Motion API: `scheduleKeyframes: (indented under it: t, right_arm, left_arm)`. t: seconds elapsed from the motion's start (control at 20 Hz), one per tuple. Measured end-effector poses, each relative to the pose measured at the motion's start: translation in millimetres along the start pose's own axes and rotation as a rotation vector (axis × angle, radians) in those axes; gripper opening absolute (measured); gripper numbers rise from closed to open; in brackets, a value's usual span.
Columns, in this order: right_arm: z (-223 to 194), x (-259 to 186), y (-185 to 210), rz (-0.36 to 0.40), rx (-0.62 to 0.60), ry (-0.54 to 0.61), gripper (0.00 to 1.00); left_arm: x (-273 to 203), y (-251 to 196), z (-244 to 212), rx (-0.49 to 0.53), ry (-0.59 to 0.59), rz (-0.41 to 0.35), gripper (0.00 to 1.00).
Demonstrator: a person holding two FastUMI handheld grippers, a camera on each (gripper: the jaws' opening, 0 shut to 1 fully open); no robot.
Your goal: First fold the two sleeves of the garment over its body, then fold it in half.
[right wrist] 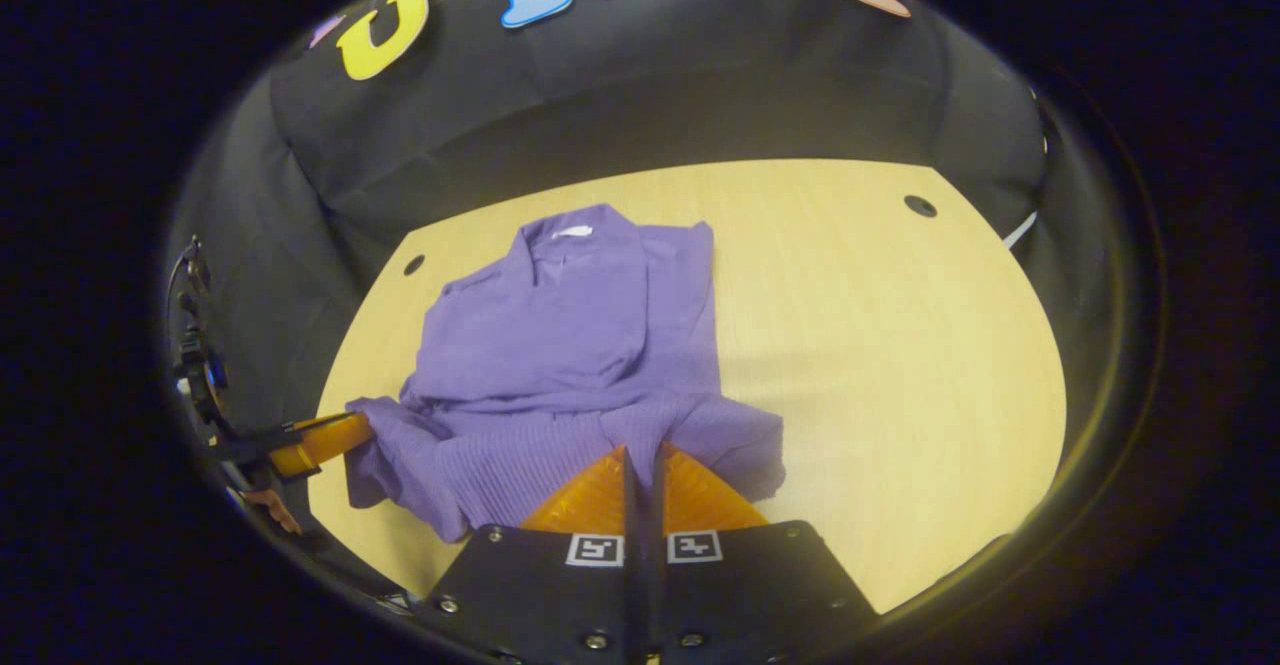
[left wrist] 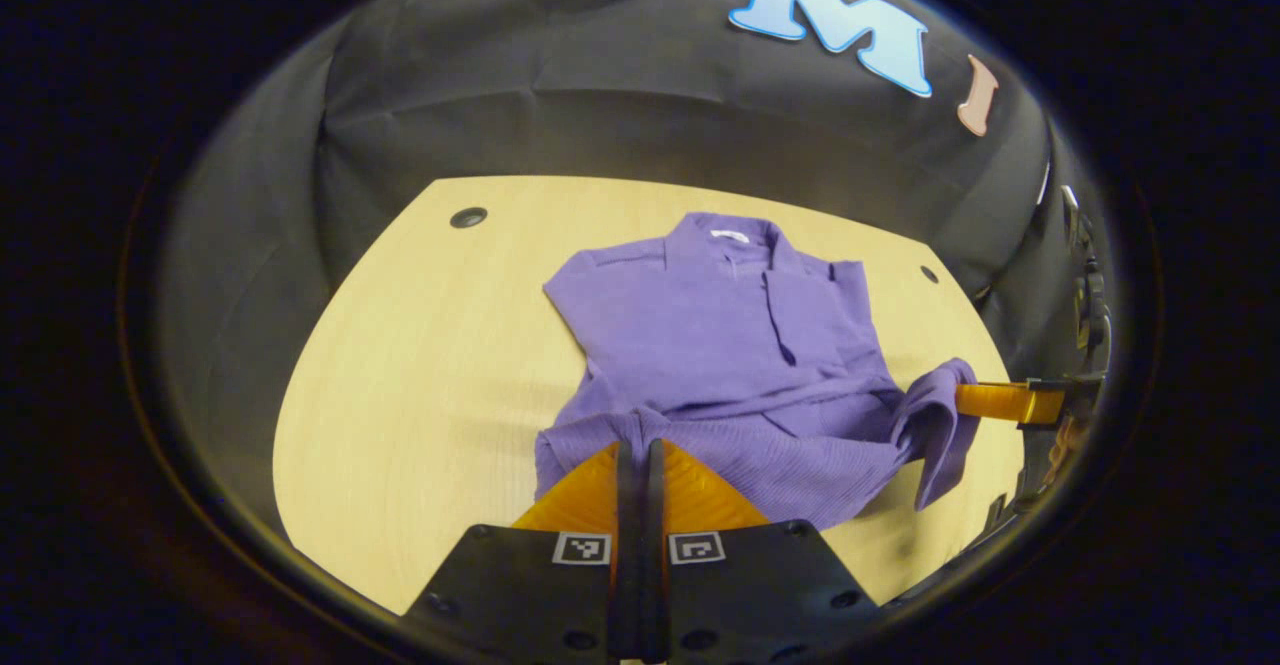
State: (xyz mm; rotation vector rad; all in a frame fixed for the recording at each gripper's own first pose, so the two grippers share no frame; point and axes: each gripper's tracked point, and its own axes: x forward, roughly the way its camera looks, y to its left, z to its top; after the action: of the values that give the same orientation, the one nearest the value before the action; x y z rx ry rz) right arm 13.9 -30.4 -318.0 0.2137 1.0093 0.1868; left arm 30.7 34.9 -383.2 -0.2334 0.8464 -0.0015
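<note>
My left gripper (left wrist: 640, 445) clamped on purple knit garment (left wrist: 720, 335) hem | right gripper (right wrist: 640, 450) likewise (hem lifted) | pale wooden table (right wrist: 900, 345) beneath.

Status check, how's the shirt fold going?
Left gripper and right gripper both shut on shirt hem. Sleeves already folded in. Table unobstructed.
</note>
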Motion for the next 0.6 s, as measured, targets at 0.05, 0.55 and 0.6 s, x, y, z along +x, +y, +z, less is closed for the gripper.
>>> scheduleKeyframes:
  t: [0.05, 0.55, 0.6]
  right_arm:
    - [12, 8, 0, 0.000, 0.002, -0.011, 0.02]
    - [135, 77, -4, -0.001, 0.011, -0.122, 0.01]
    - [144, 84, -4, -0.001, 0.015, -0.131, 0.01]
  left_arm:
    - [6, 2, 14, -0.009, -0.012, 0.001, 0.07]
    - [86, 4, 140, -0.007, -0.120, -0.008, 0.07]
    - [95, 4, 148, -0.012, -0.124, -0.008, 0.07]
